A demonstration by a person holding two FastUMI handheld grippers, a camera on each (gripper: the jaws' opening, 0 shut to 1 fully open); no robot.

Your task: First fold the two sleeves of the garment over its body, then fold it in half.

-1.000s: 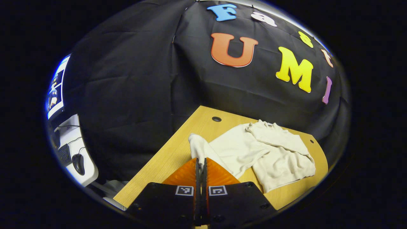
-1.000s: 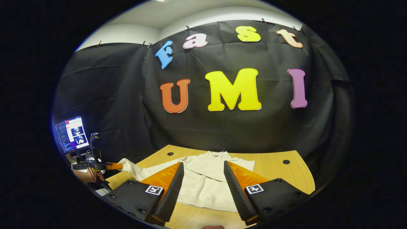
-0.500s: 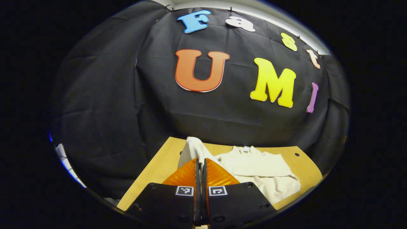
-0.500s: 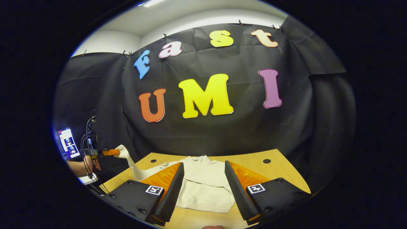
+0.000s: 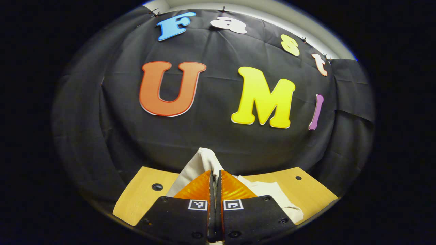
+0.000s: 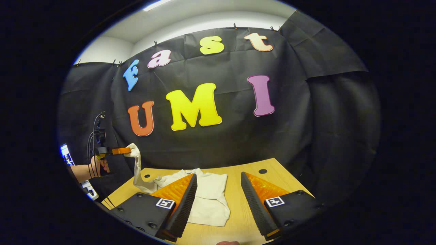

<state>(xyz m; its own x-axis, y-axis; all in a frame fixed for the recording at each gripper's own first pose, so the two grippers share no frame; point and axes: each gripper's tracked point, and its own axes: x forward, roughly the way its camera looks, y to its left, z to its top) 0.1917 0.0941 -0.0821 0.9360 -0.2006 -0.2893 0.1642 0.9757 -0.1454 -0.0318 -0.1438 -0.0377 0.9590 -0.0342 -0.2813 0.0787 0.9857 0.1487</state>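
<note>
A cream long-sleeved garment (image 6: 207, 194) lies on the wooden table (image 6: 238, 217), one sleeve folded over its body. My left gripper (image 5: 215, 173) is shut on the cuff of the other sleeve (image 5: 204, 160), which stands up ahead of its fingers; the body (image 5: 272, 194) lies beyond to the right. In the right gripper view that left gripper (image 6: 126, 150), held by a hand (image 6: 98, 166), hangs high above the table's left end with the sleeve (image 6: 137, 166) drooping from it. My right gripper (image 6: 218, 178) is open above the table's near edge, with the garment's right edge between its fingers but untouched.
The black cloth wall (image 6: 289, 136) stands close behind the table. Round holes (image 6: 262, 171) sit in the tabletop near its back edge. A monitor (image 6: 65, 154) shows at the far left, beyond the hand. Bare wood (image 6: 259, 180) lies right of the garment.
My left gripper has lifted the sleeve cuff high off the table and swung toward the wall. The right gripper view has shifted right, so the garment sits further left between its fingers.
</note>
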